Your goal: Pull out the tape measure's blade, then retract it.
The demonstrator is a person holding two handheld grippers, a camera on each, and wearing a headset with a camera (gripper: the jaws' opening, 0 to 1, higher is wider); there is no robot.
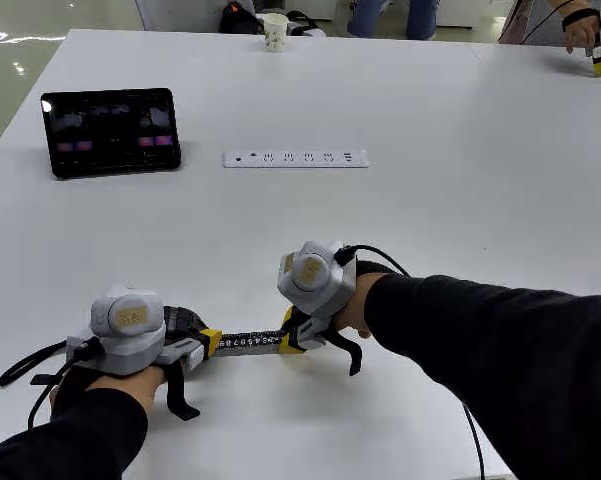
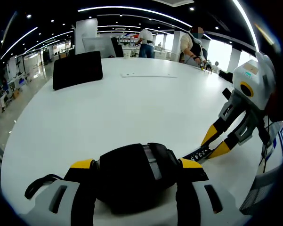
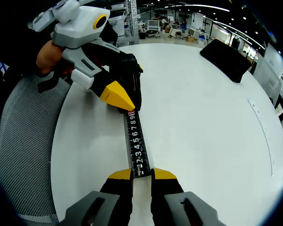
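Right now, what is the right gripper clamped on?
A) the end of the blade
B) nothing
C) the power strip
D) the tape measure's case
A: the right gripper pinches the tip of the blade, which is drawn a short way out of the case held by the left gripper.

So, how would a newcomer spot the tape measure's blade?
Near the front edge of the white table, two grippers face each other. The tape measure's blade is the short dark strip with white numerals running from the black case in the left gripper to the right gripper.
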